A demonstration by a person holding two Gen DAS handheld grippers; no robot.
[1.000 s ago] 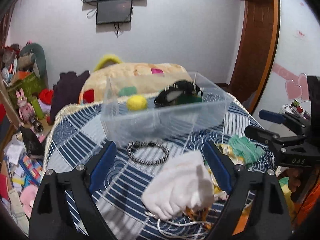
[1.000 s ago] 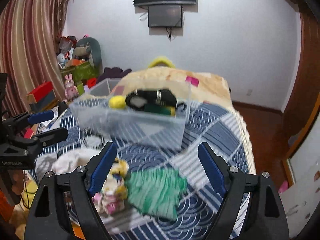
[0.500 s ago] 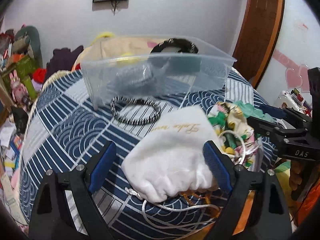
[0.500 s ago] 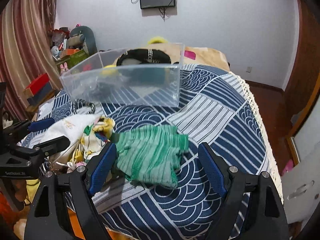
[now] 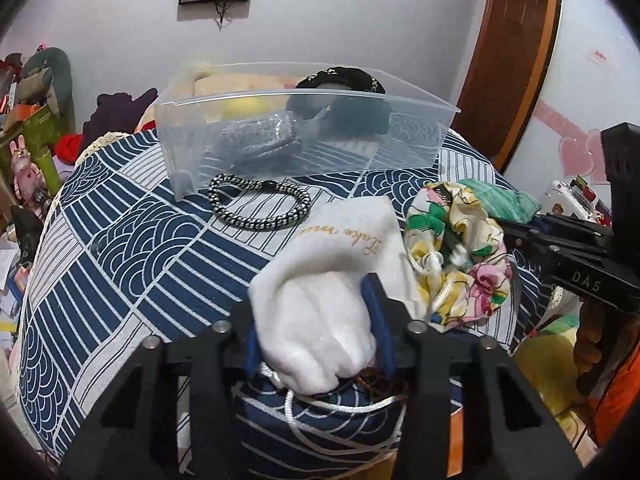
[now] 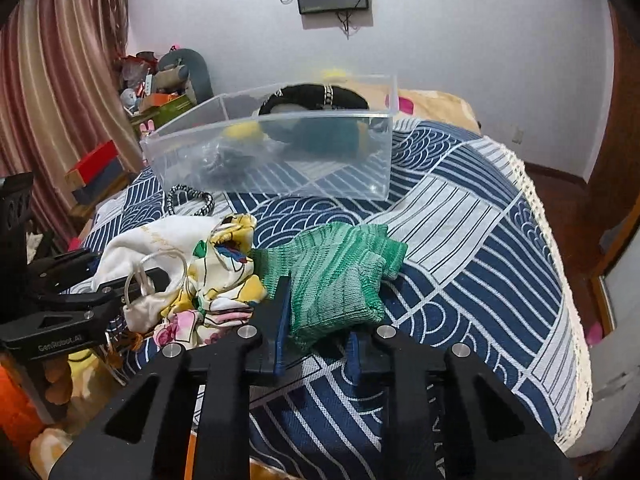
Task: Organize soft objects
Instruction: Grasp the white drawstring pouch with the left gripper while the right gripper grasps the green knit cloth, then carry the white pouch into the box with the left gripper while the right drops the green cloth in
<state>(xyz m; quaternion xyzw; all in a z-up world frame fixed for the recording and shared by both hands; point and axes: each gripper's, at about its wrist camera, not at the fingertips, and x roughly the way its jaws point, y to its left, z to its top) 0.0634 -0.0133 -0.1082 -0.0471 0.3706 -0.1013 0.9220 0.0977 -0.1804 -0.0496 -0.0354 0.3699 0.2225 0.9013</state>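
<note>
Soft things still lie in a heap on the blue and white bedspread [image 5: 132, 248], in front of the clear bin [image 5: 304, 128] at the top middle of the frame. You could pull up more than you want: the white pouch [image 5: 320, 300] has a long white cord [image 5: 340, 408] trailing under it at the bottom of the left view, and that cord may catch the flowery cloth [image 5: 460, 248] just beside the pouch. The green knit cloth [image 6: 336, 276] touches the flowery cloth too, so it may drag it along. If you only pinch an edge, the soft cloth may slip out on the way to the bin. Your left gripper [image 5: 316, 336] is closing, about halfway in, and its blue pads squeeze the fat end of the pouch. Your right gripper [image 6: 316, 344] is closing to a narrow gap, and it pinches the near edge of the green knit cloth low in the middle of the right view.
</note>
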